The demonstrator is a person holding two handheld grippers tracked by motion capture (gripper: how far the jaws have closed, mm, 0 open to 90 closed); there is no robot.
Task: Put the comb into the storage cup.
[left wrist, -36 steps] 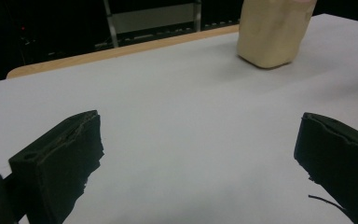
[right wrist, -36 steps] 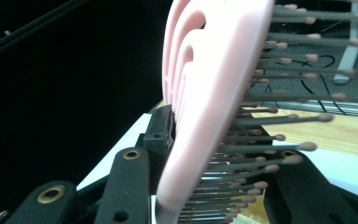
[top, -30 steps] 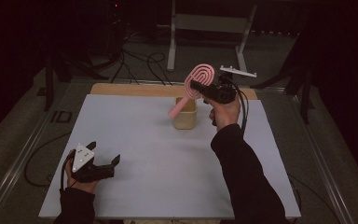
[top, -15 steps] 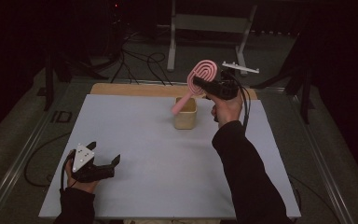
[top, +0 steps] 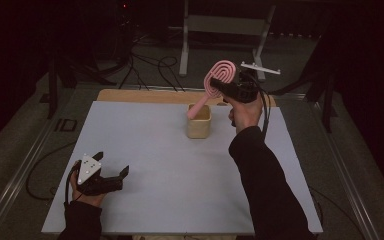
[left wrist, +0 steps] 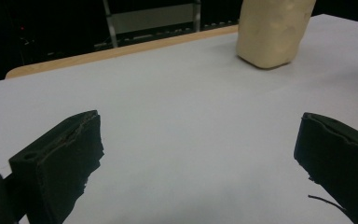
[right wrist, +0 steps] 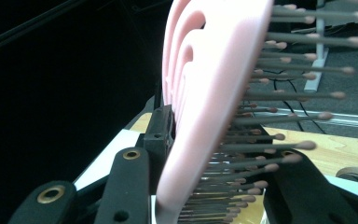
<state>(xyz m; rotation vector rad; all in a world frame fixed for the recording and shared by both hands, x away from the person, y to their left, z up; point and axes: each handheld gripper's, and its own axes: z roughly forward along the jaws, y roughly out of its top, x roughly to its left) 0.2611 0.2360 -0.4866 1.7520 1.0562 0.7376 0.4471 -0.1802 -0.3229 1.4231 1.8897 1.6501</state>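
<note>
The right gripper (top: 225, 86), clamped on the pink hairbrush (top: 215, 85), holds its handle in the far cup (top: 199, 128); next, release. The left gripper (top: 111, 175) rests wide open, empty.

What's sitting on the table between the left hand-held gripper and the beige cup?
Nothing. In the high view, only bare white table lies between the open left hand-held gripper and the beige cup; the left gripper view agrees.
</note>
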